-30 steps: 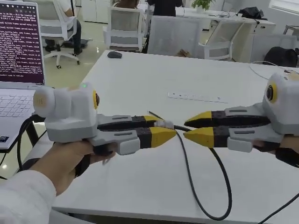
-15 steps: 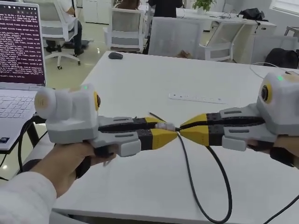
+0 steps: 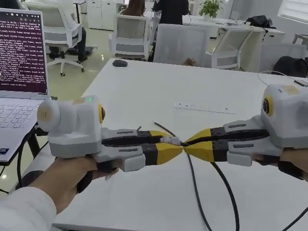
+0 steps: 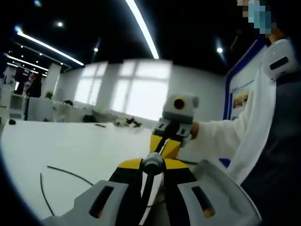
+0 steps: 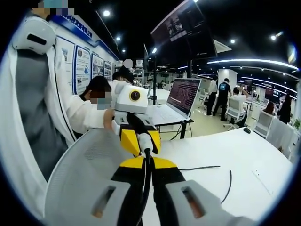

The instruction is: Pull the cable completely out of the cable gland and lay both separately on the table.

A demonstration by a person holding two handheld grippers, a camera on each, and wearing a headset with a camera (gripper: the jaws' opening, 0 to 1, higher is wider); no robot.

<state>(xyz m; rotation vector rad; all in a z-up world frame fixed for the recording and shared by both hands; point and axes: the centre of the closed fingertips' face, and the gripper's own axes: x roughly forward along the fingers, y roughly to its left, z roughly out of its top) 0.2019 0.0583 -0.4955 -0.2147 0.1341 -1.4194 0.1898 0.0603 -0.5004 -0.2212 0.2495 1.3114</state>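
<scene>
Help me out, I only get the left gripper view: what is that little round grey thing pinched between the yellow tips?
Observer: That is a cable gland. The right gripper view shows a black cable running straight into its far side.
Operator: And the other tool facing me, is it grabbing anything?
Observer: Yes. Its own view shows the right gripper shut on that cable, just short of the gland.
Operator: Where does the wire go from there?
Observer: In the head view it trails across the white table toward the person and leaves the bottom of the picture.
</scene>
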